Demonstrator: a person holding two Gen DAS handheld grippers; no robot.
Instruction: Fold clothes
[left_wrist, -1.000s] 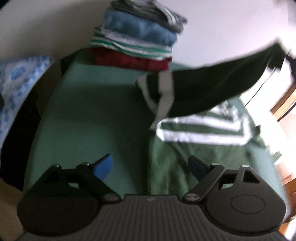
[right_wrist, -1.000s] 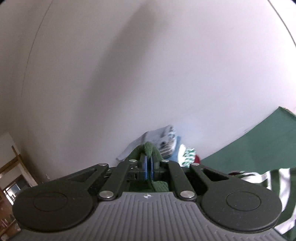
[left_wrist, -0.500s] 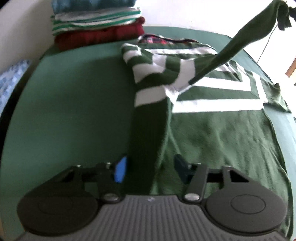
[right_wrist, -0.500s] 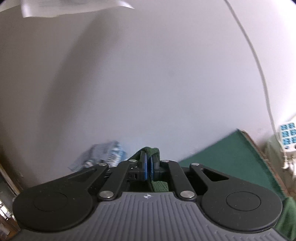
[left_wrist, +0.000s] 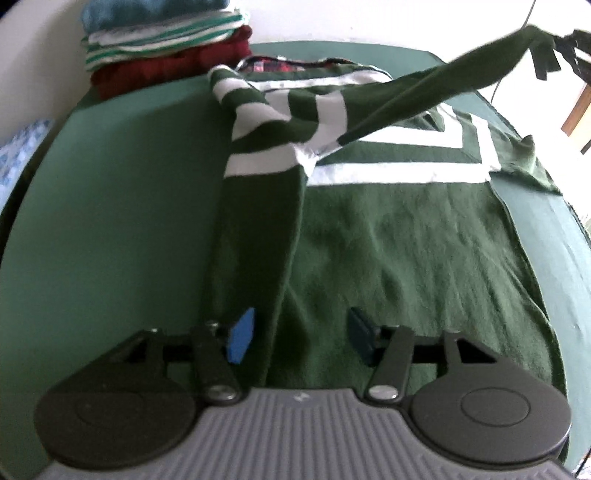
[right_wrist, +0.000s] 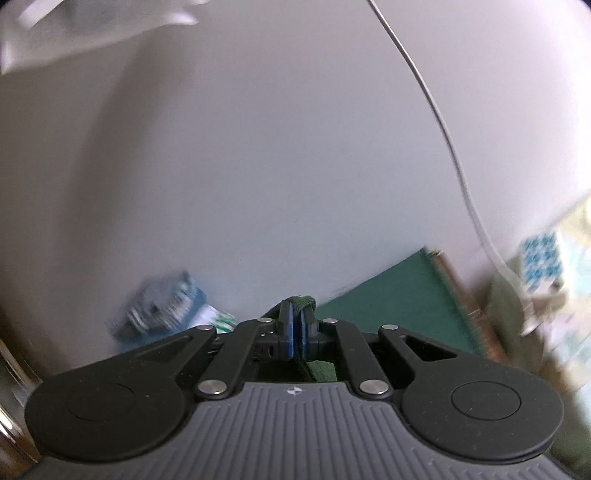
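evidently the right hand-held gripper (right_wrist: 295, 332) clenches the green sweater's (left_wrist: 388, 251) sleeve (left_wrist: 424, 92), lifting it for folding inward; the left hand-held gripper (left_wrist: 299, 336) is opening over the other sleeve on the surface (left_wrist: 110, 221).

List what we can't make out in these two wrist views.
- Left wrist view: the right claw holding the raised sleeve is blurred at the top right edge.
- Left wrist view: the top of the pile of folded clothes is cut by the frame.
- Right wrist view: the sweater is hidden below the claw body; only a scrap of green cloth shows.
- Right wrist view: the pile is motion-blurred.
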